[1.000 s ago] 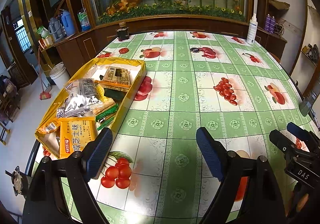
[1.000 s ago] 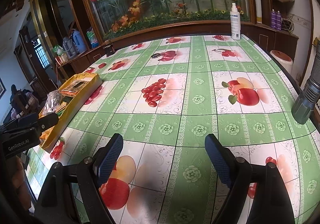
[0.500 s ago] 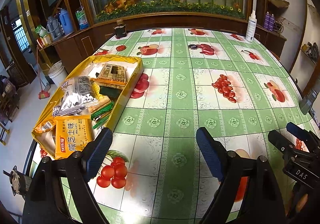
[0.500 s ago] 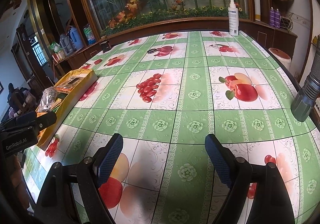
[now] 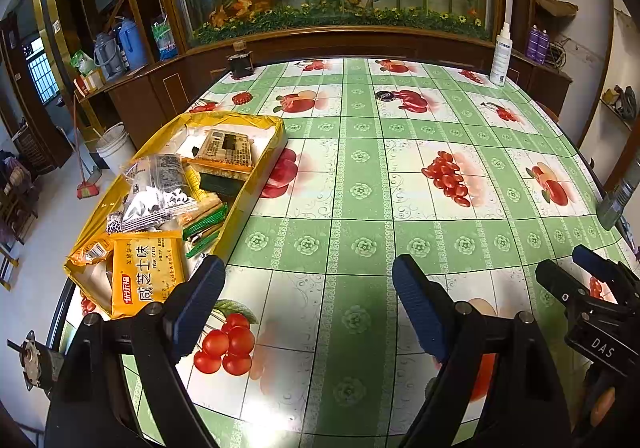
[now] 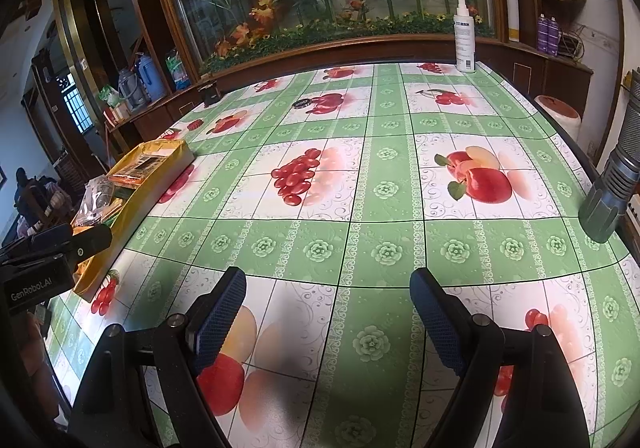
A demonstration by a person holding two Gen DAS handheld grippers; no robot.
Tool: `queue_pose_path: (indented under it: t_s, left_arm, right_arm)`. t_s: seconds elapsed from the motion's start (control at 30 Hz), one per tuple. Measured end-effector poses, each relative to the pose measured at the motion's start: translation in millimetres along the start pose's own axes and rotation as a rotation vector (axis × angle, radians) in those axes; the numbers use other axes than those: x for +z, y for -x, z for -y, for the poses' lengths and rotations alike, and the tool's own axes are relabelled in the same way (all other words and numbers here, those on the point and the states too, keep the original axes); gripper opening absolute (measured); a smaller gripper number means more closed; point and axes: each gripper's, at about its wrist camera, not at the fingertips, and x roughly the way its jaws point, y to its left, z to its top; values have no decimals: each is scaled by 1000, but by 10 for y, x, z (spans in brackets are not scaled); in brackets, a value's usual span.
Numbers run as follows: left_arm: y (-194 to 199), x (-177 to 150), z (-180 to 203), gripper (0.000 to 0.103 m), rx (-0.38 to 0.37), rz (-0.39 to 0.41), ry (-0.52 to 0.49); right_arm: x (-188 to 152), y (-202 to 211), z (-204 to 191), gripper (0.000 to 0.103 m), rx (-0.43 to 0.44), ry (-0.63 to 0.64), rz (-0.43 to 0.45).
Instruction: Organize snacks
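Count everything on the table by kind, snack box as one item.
Yellow snack box: 1
White spray bottle: 1
Small round caps: 2 (red, dark)
Dark jar: 1
Grey cylinder at right edge: 1
Total: 6

A shallow yellow cardboard tray (image 5: 276,128) sits at the left edge of the counter (image 5: 360,192) under its green-and-white fruit-print oilcloth, with packaged snacks (image 5: 160,192) heaped inside. A tall white spray bottle (image 5: 501,58) stands at the far right corner, well apart from the tray.
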Motion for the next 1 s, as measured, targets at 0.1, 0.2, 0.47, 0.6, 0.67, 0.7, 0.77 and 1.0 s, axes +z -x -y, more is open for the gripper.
queue_pose_path:
  t_s: [0.1,0.2,0.47,0.6,0.67,0.7,0.77,1.0]
  left_arm:
    - [1,-2,-2,86,0,1,0]
    - [13,9,18,86,0,4,-1]
    - [35,26,38,86,-15,-2,4]
    - [-114,-31,51,86,-41,-39,25]
    - [-218,-70,50,86,-58,-76,39]
    - [-256,-88,50,86,-63,-91,45]
    - [-305,-107,42,86,-70,-112,57]
    - [-424,-172,66,86,-48,-116,52]
  right_arm:
    - [3,1,-8,86,0,1,1]
    - [3,3,-8,86,1,-1,1]
    - [-4,0,-28,86,-5,2,-3]
    - [-28,-30,-6,86,-12,-7,-17]
    - [-43,-48,10,86,-16,-13,-26]
    - [-51,-51,18,86,-17,-15,-28]
    - [-61,-52,30,86,-21,-18,-31]
    - [-87,-93,72,86,-42,-28,-50]
